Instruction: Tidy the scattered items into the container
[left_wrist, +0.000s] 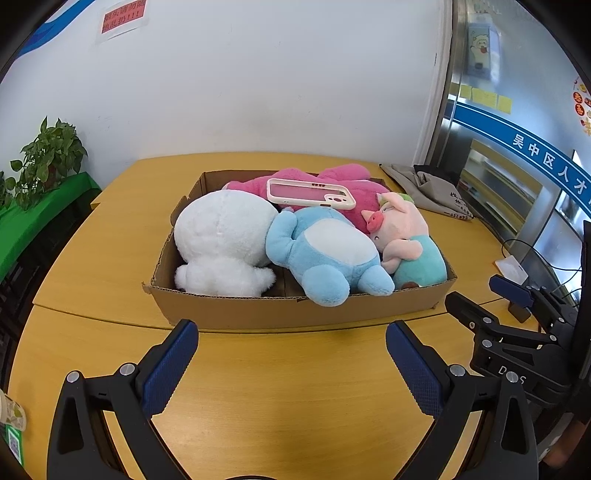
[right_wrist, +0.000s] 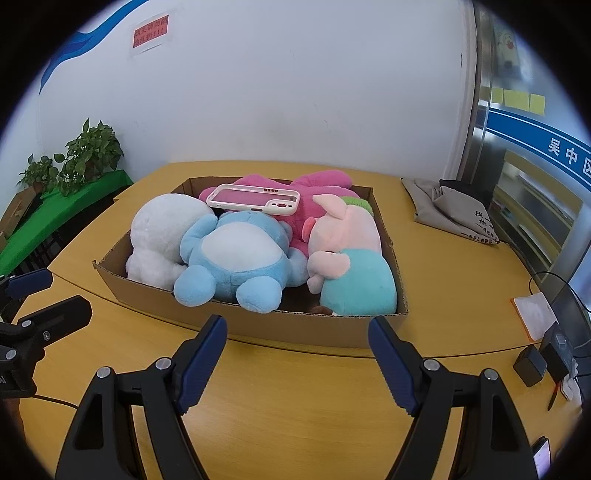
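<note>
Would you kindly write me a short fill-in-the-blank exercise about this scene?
1. The phone case lies on the ____ plush toy.
2. All the toys sit inside a ____ box.
3. The blue toy lies between the white toy and the ____ toy.

Missing words: pink; cardboard; pig

Item count, ahead of the open jaws

One cardboard box (left_wrist: 295, 308) holding four plush toys: one white (left_wrist: 221, 240), one blue (left_wrist: 325, 254), one magenta (left_wrist: 325, 184), one pink pig (left_wrist: 402, 232). One phone case (left_wrist: 310, 194) lies on top. Beyond the box: one grey cloth bag (left_wrist: 428, 188), two potted plants (right_wrist: 92, 151).
</note>
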